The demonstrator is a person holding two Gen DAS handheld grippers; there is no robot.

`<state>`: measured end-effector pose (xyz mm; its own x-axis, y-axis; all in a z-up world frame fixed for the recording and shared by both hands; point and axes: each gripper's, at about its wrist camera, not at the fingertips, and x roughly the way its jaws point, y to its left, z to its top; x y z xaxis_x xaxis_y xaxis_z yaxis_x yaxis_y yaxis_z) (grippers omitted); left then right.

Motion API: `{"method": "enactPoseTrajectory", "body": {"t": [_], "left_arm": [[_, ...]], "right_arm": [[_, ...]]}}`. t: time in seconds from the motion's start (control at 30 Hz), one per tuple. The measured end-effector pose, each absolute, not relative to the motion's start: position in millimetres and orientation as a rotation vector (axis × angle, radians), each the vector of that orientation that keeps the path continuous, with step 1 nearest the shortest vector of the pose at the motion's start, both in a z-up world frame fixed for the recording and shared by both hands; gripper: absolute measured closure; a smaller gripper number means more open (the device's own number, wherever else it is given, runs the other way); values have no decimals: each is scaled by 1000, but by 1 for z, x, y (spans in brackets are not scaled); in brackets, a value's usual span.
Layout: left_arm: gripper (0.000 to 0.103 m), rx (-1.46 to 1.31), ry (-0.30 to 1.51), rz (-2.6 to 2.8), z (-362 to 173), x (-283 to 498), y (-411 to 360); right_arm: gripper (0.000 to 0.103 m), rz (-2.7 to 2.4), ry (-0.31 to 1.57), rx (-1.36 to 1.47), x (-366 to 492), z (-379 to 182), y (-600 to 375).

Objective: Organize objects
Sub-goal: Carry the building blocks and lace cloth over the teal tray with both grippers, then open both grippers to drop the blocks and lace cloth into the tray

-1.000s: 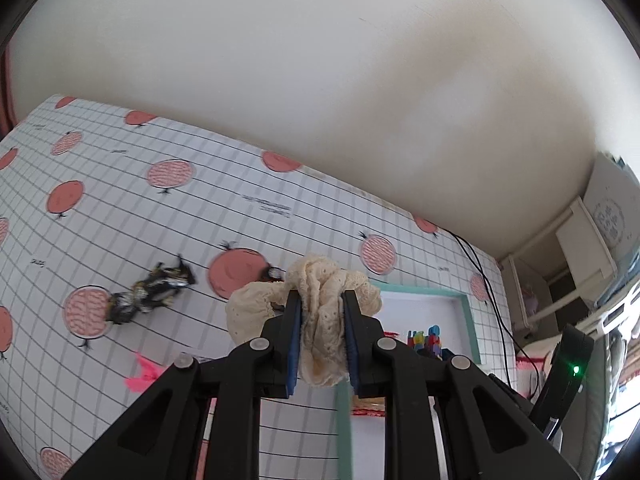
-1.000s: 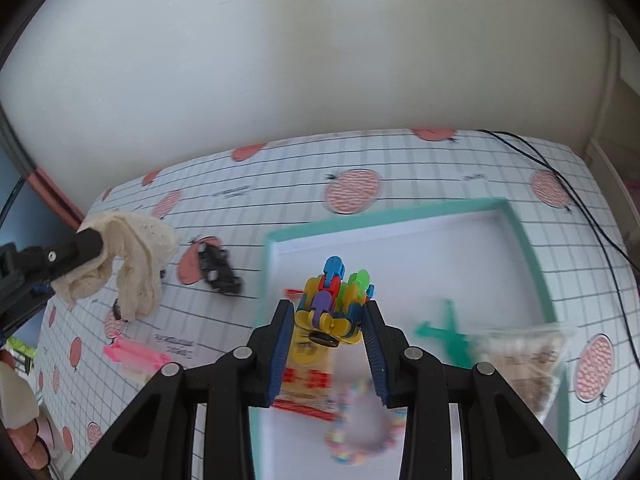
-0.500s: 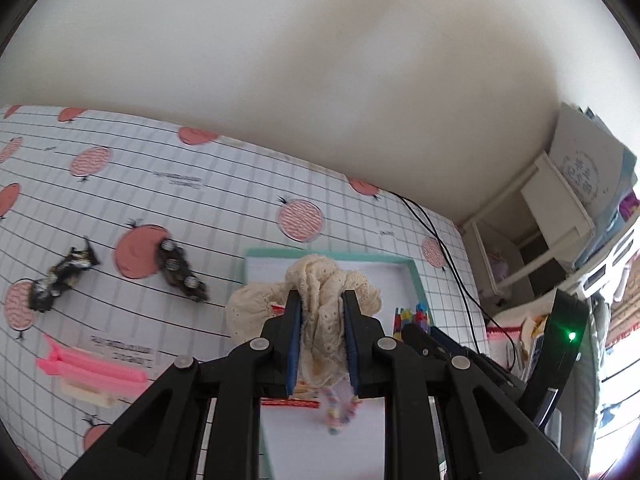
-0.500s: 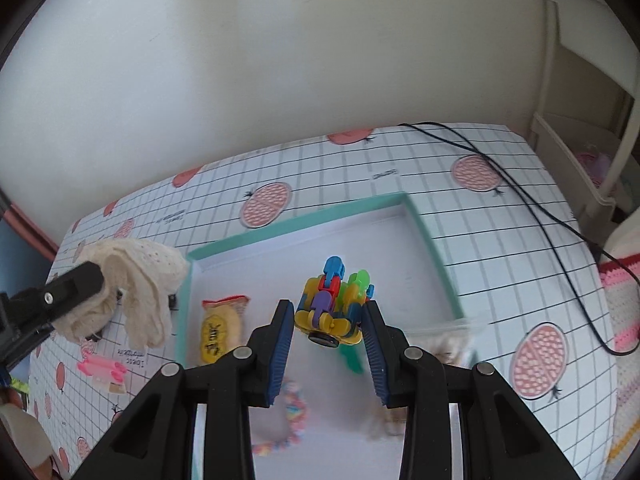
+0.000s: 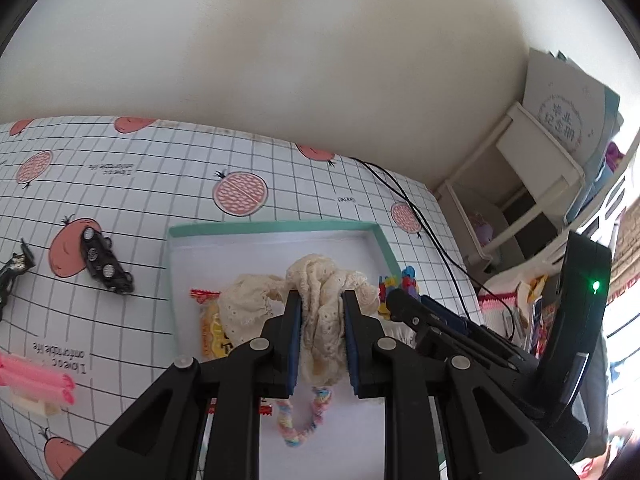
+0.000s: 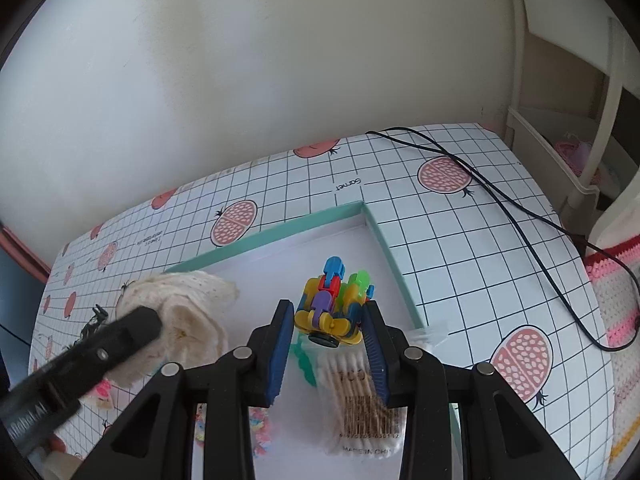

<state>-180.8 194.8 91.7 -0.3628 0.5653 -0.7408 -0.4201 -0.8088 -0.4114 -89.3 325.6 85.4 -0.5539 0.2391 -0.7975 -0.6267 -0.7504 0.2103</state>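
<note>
The cream lace cloth (image 5: 320, 312), bunched into a soft wad, is pinched tight in the left claw (image 5: 320, 344) and hangs over the white floor of the teal-rimmed tray (image 5: 276, 227), above a yellow snack packet (image 5: 210, 330) and a pastel braided band (image 5: 298, 426) that already lie inside. Just to its right the toy of bright plastic blocks (image 6: 334, 304) sits clamped in the right claw (image 6: 327, 346), held over the tray's far right corner with a bag of cotton swabs (image 6: 360, 396) and a green plastic piece (image 6: 304, 360) below it. Both loads look to be in the carry-and-place step, poised above the tray but not yet set down. The next move, as I judge it, calls for lowering each into a bare patch of tray floor and parting the jaws; the cloth is limp and may snag on a pad, and the two claws are close enough to bump. Outside the tray on the checked bench (image 5: 120, 184) a black toy car (image 5: 102, 260), another dark toy (image 5: 12, 276) at the left edge and pink sticks (image 5: 36, 376) remain to be gathered, and a black cable (image 6: 520, 224) trails across the far right
</note>
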Motion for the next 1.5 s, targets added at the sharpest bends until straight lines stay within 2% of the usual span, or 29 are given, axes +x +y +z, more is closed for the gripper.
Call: {"method": "enactPoseTrajectory", "body": {"t": [0.43,0.5,0.6,0.87,1.43,1.47,1.5], "left_arm": [[82,-1382,-171,2157,68,-184,200],[77,-1385,-178,2156,70,-184,198],[60,-1390,-183,2156,72,-183,197],[52,-1386,-169,2164,78,-184,194],[45,-1357,-182,2325,105,-194,161],[44,-1360,-177,2338,105,-194,159],[38,-1363,-170,2352,105,-195,157]], "right_arm": [[65,2290,665,-1114,-92,76,325],[65,2292,664,-1118,-92,76,324],[65,2291,661,-1130,-94,75,324],[62,2306,660,-1140,-96,78,321],[62,2354,634,-1143,-98,111,306],[61,2356,627,-1148,-99,112,304],[59,2356,621,-1151,-100,112,303]]}}
